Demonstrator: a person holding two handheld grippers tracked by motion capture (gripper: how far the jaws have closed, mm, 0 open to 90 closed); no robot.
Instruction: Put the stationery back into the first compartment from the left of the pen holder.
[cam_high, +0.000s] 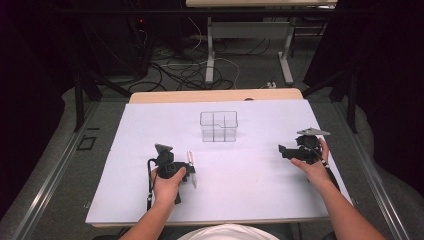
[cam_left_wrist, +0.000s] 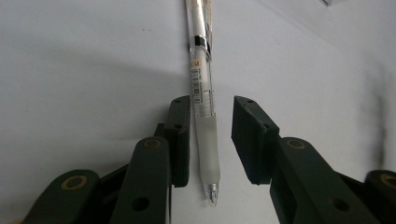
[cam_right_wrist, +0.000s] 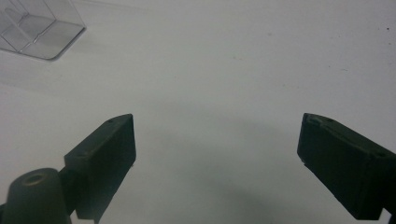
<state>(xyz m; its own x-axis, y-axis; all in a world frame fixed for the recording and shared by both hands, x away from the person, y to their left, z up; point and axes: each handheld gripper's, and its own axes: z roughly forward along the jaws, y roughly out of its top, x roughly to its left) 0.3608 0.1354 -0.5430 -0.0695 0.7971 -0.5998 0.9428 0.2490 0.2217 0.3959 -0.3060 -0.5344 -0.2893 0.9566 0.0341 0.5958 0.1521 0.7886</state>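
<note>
A clear pen (cam_high: 191, 164) with a frosted grip lies on the white sheet (cam_high: 250, 195) at the front left. My left gripper (cam_high: 190, 173) sits low over it, and the pen (cam_left_wrist: 201, 93) runs lengthwise between the jaws with its tip toward the camera. In the left gripper view the left jaw rests against the pen's grip, while a gap separates the right jaw from it, so the left gripper (cam_left_wrist: 212, 135) is open. My right gripper (cam_high: 284, 151) hovers at the right side of the sheet, held by a hand. The right gripper (cam_right_wrist: 217, 154) is open wide with bare sheet between its jaws.
A clear plastic organiser (cam_high: 218, 126) with several compartments stands at the middle back of the sheet, and its corner (cam_right_wrist: 37, 28) appears at the top left of the right gripper view. Beyond the table are desk legs and cables on the floor.
</note>
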